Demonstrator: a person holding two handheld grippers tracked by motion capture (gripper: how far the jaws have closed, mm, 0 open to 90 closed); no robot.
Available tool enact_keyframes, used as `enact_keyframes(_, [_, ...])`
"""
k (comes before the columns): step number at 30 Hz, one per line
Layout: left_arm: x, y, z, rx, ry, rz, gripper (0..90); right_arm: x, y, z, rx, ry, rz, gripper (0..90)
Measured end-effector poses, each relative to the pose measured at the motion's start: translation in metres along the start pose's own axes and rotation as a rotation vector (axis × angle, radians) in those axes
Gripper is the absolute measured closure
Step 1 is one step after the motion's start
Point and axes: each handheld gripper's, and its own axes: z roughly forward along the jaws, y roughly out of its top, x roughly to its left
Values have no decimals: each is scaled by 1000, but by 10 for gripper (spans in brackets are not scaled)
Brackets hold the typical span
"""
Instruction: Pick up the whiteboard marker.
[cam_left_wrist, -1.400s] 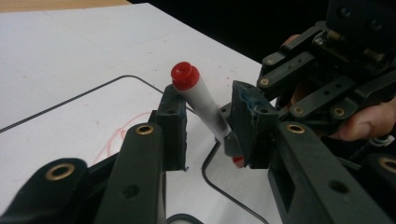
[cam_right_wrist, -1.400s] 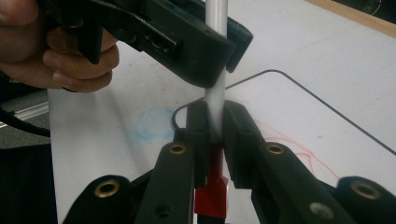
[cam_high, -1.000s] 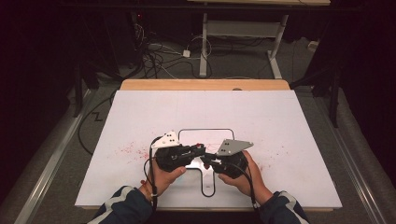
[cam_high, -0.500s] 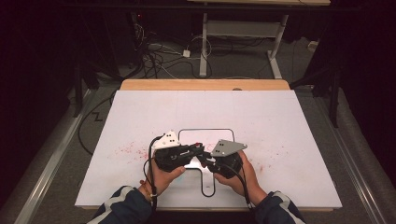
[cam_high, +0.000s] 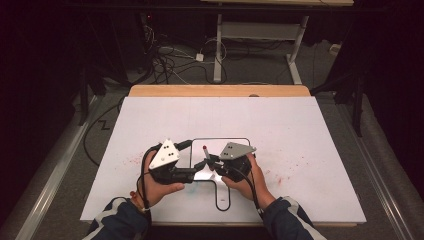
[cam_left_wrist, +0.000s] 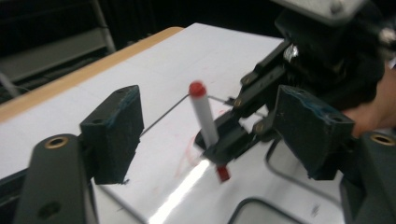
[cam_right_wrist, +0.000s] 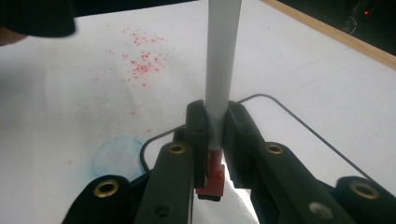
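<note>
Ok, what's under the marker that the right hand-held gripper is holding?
Under the marker lies the white board with a black outline, faint red marks and a glare patch. The right hand-held gripper covers the spot directly below its red tip.

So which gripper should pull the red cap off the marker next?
Left, probably. The right gripper is already shut on the marker, holding it nearly upright. The left gripper is open, its jaws either side of the red cap, so it could likely close on it.

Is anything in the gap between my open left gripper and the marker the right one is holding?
Nothing: in the left gripper view, the marker stands beyond the open left gripper, clamped by the right gripper, with bare whiteboard between.
</note>
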Motion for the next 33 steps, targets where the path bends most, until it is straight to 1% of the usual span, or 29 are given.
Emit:
enact_keyframes(1, [1,-3,-4,11,9,14,218,-1,0,0,-2,-6,-3,820])
enact_keyframes(4, [6,-17,-14,45,57,57,207,-5,0,2,-13,-13,13,820])
enact_keyframes(5, [6,-17,-14,45,57,57,204,-6,-1,2,-13,-15,19,820])
enact_keyframes(6, [7,-22,-17,59,69,62,202,-7,-1,3,-16,-16,21,820])
enact_keyframes(8, [11,-34,-22,83,79,62,202,-9,-1,3,-21,-17,24,820])
enact_keyframes(9, [15,-45,-27,122,97,58,202,-10,-1,3,-21,-18,24,820])
enact_keyframes(10, [15,-45,-27,122,97,58,202,-10,-1,3,-21,-18,24,820])
enact_keyframes(11, [16,-50,-30,137,117,67,202,-11,0,4,-33,-11,27,820])
enact_keyframes(12, [17,-60,-35,161,138,69,202,-11,0,5,-34,-5,32,820])
enact_keyframes(13, [18,-65,-38,169,140,71,202,-11,0,5,-34,0,28,820])
enact_keyframes(14, [18,-65,-38,169,140,71,202,-11,0,6,-37,3,28,820])
enact_keyframes(15, [19,-73,-43,185,148,61,202,-12,0,6,-38,3,31,820])
enact_keyframes(16, [19,-73,-43,185,148,61,202,-12,0,7,-39,2,34,820])
enact_keyframes(18, [21,-82,-50,191,162,36,202,-13,0,9,-43,1,34,820])
enact_keyframes(19, [21,-82,-50,191,162,36,202,-14,0,9,-44,-1,34,820])
enact_keyframes(21, [23,-89,-54,205,176,20,202,-14,0,10,-43,-5,41,820])
enact_keyframes(23, [24,-92,-55,215,188,24,202,-15,-1,10,-45,-5,41,820])
enact_keyframes(24, [25,-92,-55,215,192,19,202,-15,-1,10,-48,-7,42,820])
enact_keyframes(25, [25,-93,-55,208,192,11,202,-15,-1,10,-46,-12,40,820])
enact_keyframes(26, [25,-93,-55,208,192,11,202,-15,-1,11,-48,-8,44,821])
enact_keyframes(27, [27,-94,-55,200,195,20,202,-14,-1,11,-45,-2,47,820])
enact_keyframes(28, [27,-94,-55,208,196,25,202,-13,-1,12,-45,-6,43,820])
enact_keyframes(29, [27,-94,-54,208,192,19,202,-13,-1,12,-45,-5,42,820])
enact_keyframes(33, [27,-95,-53,211,179,18,203,-11,0,14,-46,1,37,820])
